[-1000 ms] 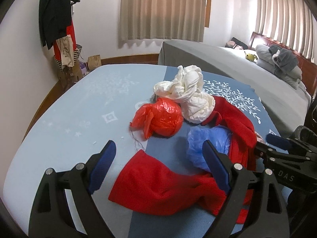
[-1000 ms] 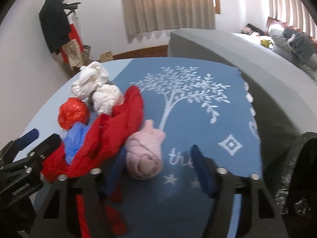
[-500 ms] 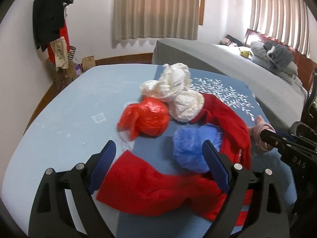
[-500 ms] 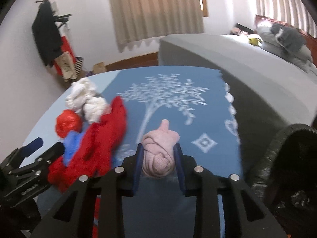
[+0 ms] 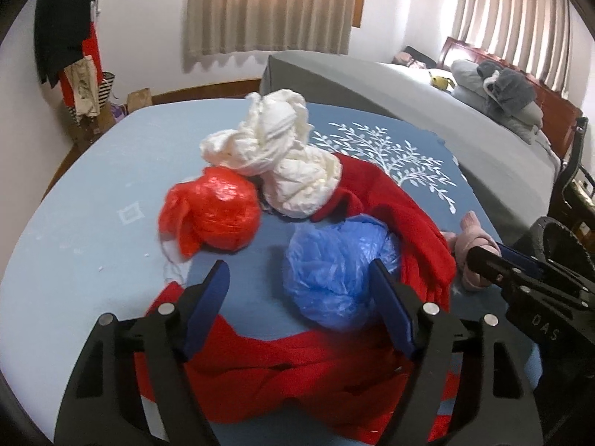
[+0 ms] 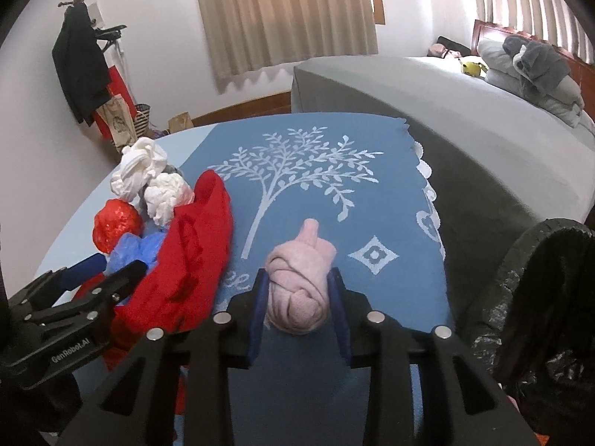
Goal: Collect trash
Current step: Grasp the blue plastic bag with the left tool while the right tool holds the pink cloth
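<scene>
Two grips differ: your right gripper (image 6: 299,299) fingers clamp the pink bundle (image 6: 299,282) over the blue cloth (image 6: 372,193) beside the black-lined bin (image 6: 539,260), while your left gripper (image 5: 297,297), closing, straddles the blue bag (image 5: 334,264) against the red scarf (image 5: 409,223).

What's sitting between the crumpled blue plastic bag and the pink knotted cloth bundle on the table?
A ridge of the red fleece cloth lies between the blue plastic bag and the pink cloth bundle; both wrist views show it.

Knotted white bag (image 5: 275,156) at frame centre on the table (image 5: 93,193), crumpled bag (image 5: 212,215) lower left of it, scarf (image 5: 390,204) right, bed (image 5: 427,111) upper right behind.
</scene>
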`<state>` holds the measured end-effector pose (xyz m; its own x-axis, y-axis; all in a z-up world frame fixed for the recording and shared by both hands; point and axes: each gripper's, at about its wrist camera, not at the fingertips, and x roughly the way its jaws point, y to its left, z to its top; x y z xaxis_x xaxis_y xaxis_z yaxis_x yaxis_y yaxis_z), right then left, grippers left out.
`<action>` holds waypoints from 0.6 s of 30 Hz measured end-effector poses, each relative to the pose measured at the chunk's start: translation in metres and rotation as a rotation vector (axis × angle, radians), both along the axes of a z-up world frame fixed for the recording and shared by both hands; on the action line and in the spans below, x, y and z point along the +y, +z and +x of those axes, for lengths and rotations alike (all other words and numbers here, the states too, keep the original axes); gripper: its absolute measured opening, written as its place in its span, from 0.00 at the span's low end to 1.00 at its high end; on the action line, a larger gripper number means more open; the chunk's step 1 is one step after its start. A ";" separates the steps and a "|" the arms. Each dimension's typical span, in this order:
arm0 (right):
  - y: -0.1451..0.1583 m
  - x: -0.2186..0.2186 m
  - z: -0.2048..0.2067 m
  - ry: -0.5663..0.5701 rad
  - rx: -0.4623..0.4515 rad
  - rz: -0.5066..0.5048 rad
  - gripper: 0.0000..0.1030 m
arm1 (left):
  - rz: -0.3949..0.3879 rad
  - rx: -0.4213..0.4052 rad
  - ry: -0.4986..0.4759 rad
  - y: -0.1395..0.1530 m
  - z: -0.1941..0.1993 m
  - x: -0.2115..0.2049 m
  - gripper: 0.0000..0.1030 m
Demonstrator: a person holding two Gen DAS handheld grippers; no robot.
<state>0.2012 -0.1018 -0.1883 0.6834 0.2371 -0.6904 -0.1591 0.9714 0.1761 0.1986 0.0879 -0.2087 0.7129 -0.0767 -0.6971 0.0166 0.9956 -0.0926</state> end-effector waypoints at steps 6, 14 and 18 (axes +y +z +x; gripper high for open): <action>-0.003 0.001 0.004 0.009 0.022 0.001 0.35 | -0.026 0.012 -0.036 -0.002 0.003 -0.006 0.72; -0.005 -0.001 0.004 0.022 0.030 0.020 0.32 | -0.071 0.016 -0.092 -0.003 0.007 -0.017 0.44; -0.002 -0.006 0.000 0.004 0.017 0.042 0.31 | -0.113 0.004 -0.115 -0.003 0.006 -0.017 0.27</action>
<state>0.2014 -0.1081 -0.1899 0.6708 0.2692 -0.6910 -0.1599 0.9624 0.2198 0.2047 0.0713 -0.2115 0.6918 -0.2361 -0.6824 0.1297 0.9703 -0.2042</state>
